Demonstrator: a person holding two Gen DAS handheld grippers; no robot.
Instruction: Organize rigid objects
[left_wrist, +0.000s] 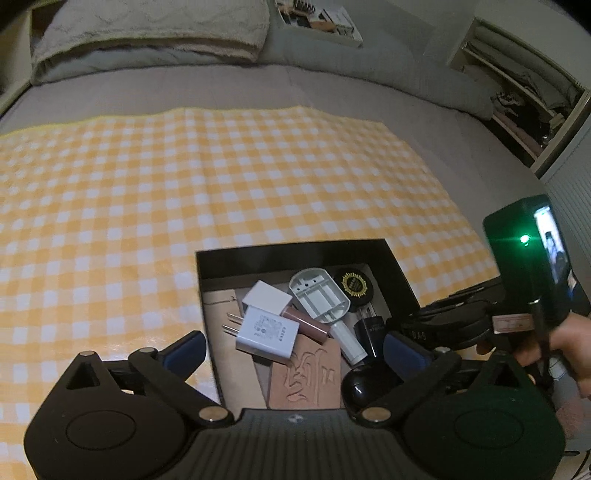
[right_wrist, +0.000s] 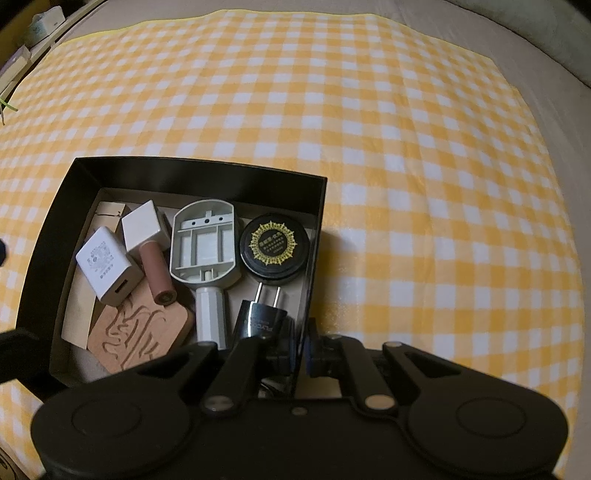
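We see a black open-topped box lying on the checked cloth, and the rigid objects all lie loose inside it. At its centre rests a grey plastic paddle-shaped shell, hollow side up, handle pointing to 6 o'clock. At 3 o'clock of it sits a round black tin with a gold seal; below that, a black plug with prongs at 12 o'clock. At 9 o'clock lie a white cube adapter, a white USB charger and a brown lipstick tube, touching one another. A carved wooden plaque lies flat at 7 o'clock beneath them.
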